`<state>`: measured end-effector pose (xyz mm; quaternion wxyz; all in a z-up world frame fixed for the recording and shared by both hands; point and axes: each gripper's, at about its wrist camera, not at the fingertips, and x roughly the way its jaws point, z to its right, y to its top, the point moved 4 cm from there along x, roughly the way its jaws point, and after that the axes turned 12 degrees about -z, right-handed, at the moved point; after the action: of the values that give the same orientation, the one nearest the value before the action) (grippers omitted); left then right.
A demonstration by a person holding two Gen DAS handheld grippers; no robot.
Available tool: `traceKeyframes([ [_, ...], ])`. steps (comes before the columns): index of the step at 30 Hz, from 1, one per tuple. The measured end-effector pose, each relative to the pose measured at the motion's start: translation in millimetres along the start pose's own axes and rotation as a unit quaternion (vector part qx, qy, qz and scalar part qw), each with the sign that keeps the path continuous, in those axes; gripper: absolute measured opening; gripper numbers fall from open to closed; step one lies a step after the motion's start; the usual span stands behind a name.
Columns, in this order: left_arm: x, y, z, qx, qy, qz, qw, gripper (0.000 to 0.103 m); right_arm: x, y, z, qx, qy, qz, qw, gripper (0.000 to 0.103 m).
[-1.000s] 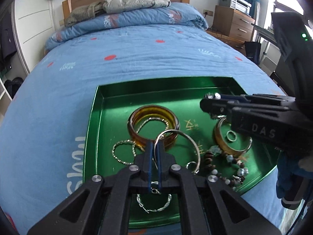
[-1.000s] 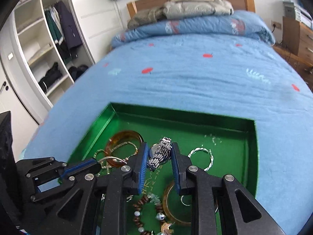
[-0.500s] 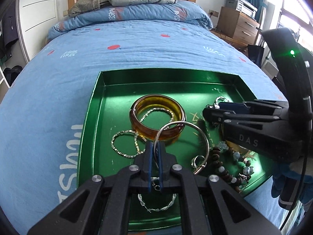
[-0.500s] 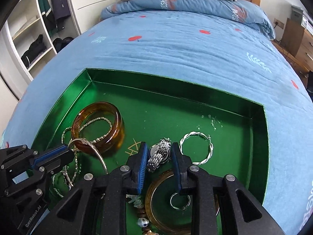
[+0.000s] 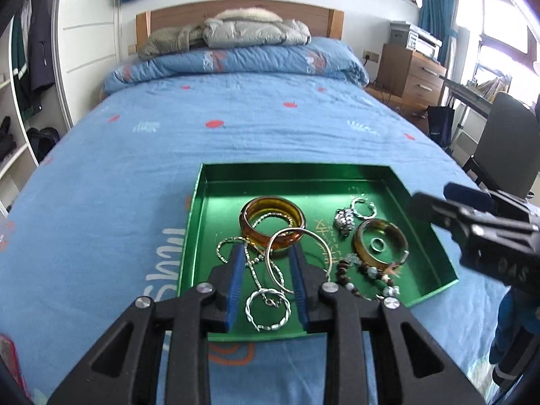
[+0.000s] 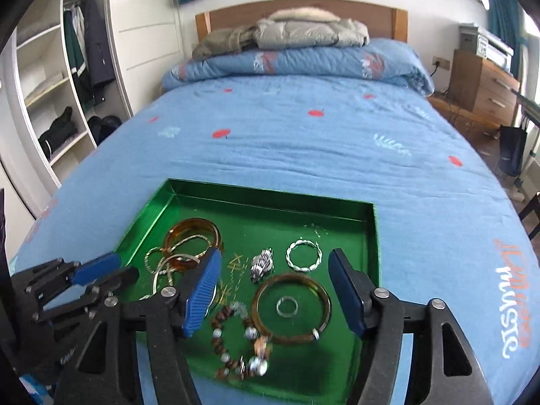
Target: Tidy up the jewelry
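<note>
Both tools, left (image 5: 266,271) and right (image 6: 275,285), opening empty above the green tray (image 5: 435,243); its thin silver bangle (image 5: 295,258), light, stiff and slippery, suits a rim grip.

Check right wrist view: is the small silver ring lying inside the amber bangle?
Yes, the small silver ring lies flat on the green tray floor, encircled by the amber bangle without touching it.

Left tongs (image 5: 266,290): matte black linkage arms, silver round screw heads, ribbed blue pads (image 5: 235,287). Right tongs (image 6: 275,293): same build, with pale lettering on the black body in the left wrist view. Blue sleeve (image 5: 513,324) beneath.
</note>
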<state>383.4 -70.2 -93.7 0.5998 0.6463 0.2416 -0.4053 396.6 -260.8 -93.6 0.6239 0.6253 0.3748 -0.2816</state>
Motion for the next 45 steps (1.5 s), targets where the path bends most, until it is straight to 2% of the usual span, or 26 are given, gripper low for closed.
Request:
traceKeyframes([
  [4,-37,-14,6,0.011,0.014,0.020,0.9996,0.026,-38,-33,-6,0.000,-0.001,0.023,1.000,0.079],
  [9,-82,-44,10,0.024,0.036,0.037,0.9984,0.026,-76,-77,-13,0.004,-0.002,0.034,0.999,0.082],
  [13,-112,-74,6,0.014,0.041,0.048,0.9979,0.035,-103,-114,-17,0.006,-0.009,0.035,0.999,0.083],
  [21,-167,-121,5,0.008,0.057,0.074,0.9956,0.036,-151,-166,-33,0.006,-0.019,0.050,0.999,0.086],
  [23,-182,-130,7,0.007,0.057,0.083,0.9949,0.040,-163,-175,-40,-0.004,-0.022,0.054,0.998,0.086],
  [32,-232,-156,16,0.004,0.050,0.119,0.9916,0.054,-201,-199,-53,-0.022,-0.023,0.075,0.997,0.091],
  [38,-243,-164,18,0.008,0.058,0.125,0.9905,0.056,-217,-208,-50,-0.013,-0.025,0.086,0.996,0.092],
  [45,-250,-174,20,0.008,0.062,0.127,0.9900,0.056,-228,-216,-48,-0.011,-0.030,0.096,0.995,0.101],
])
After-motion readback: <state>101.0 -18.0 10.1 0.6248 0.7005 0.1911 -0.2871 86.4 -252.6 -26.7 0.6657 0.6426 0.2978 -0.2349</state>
